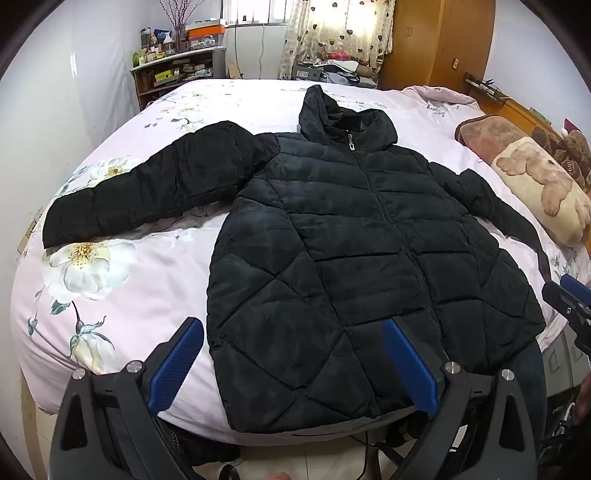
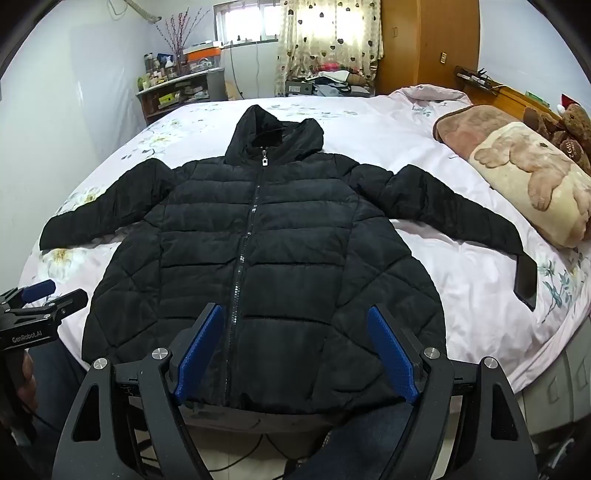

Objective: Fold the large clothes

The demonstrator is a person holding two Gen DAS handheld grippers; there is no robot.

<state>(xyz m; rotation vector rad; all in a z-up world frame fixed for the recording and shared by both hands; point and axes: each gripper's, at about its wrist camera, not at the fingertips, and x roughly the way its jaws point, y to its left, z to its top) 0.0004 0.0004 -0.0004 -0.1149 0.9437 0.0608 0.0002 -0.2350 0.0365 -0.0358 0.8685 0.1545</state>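
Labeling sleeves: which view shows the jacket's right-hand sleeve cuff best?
Right wrist view: the sleeve lies fully in frame, down to the cuff. Left wrist view shows it squeezed at the frame edge, cuff mostly cut off by the other tool.

Sunlit curtained window (image 2: 325, 26), wooden wardrobe (image 2: 428, 44), cluttered shelf (image 2: 177, 88), floral-sheeted bed (image 2: 424, 147)

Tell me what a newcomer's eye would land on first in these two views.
First, the black puffer jacket, spread flat and zipped up in the middle of the floral pink bed, hood away from the camera and both sleeves stretched out sideways. Next, the bear-print blanket rolled at the bed's right edge. In the foreground, the left tool and right tool hang open over the jacket's hem, holding nothing.
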